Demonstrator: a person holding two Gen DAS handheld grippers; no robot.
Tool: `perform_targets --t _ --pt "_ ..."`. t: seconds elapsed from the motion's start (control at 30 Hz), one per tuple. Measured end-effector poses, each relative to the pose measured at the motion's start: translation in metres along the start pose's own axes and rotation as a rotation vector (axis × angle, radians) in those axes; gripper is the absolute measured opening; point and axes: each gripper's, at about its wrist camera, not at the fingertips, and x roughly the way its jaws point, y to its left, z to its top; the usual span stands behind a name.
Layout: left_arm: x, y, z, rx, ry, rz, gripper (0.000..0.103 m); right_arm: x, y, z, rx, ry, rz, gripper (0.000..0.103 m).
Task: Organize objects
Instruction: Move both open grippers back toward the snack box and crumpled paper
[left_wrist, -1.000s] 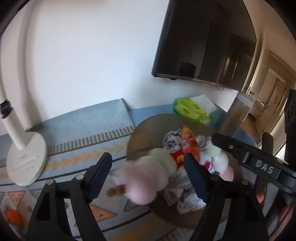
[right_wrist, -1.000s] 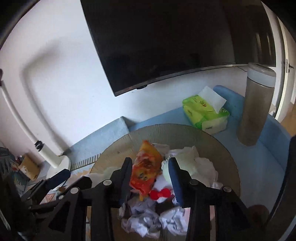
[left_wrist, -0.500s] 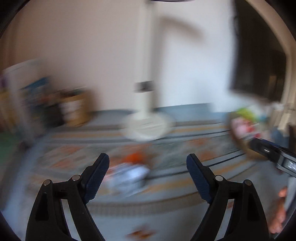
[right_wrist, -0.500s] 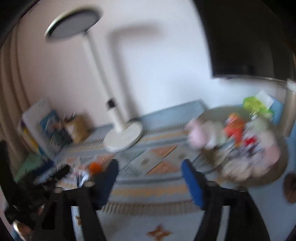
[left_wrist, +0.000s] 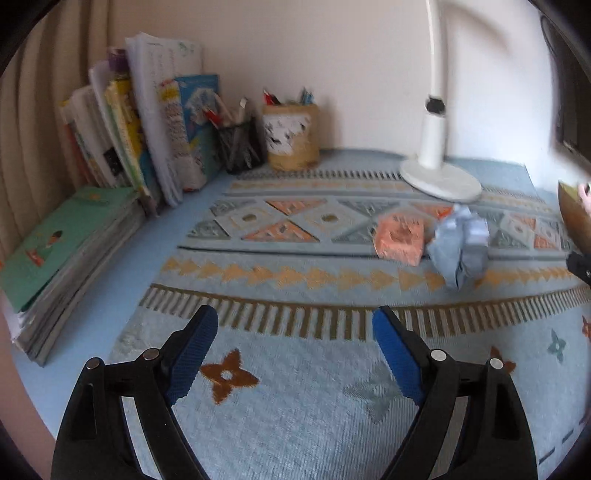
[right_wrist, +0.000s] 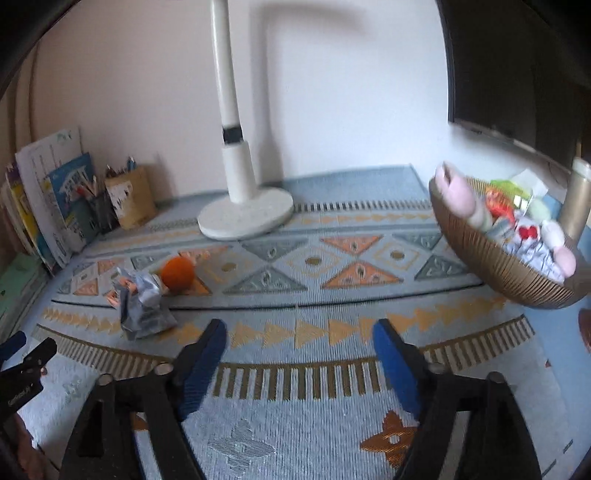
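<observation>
Nearest the cameras, the left hand-held gripper (left_wrist: 291, 328) is seen spread wide with nothing between its blue pads, hung over the bare patterned mat (left_wrist: 295, 398) on the table; the right hand-held gripper (right_wrist: 300, 341) is likewise released and empty, touching nothing. A little farther out, work is judged to be left: a crumpled paper ball (left_wrist: 460, 245) and a salmon-coloured block (left_wrist: 399, 238) are found lying loose on the mat, just beside each other, and an orange ball (right_wrist: 178, 274) is picked out next to the paper in the right wrist view. Off to the right, the woven basket (right_wrist: 491, 262) is shown already heaped with soft toys, a snack packet and wadded paper, so most of the gathering appears done. Farthest back, the lamp base (right_wrist: 245, 218), pen cups (left_wrist: 291, 138) and leaning books (left_wrist: 155, 122) are lined along the wall, seemingly untouched.
</observation>
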Motion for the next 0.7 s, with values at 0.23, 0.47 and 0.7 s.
perform_targets --t 0.23,0.47,0.7 --pt "-0.002 -0.029 -0.009 0.137 0.0 0.022 0.085 0.0 0.003 -0.001 -0.03 0.001 -0.033 0.086" --pt "-0.005 -0.012 -0.004 0.052 -0.019 -0.035 0.085 0.002 0.003 -0.002 -0.033 0.012 -0.042 0.087" --pt "0.025 -0.006 0.004 0.03 0.165 -0.154 0.085 0.006 0.005 -0.003 -0.043 0.043 -0.006 0.091"
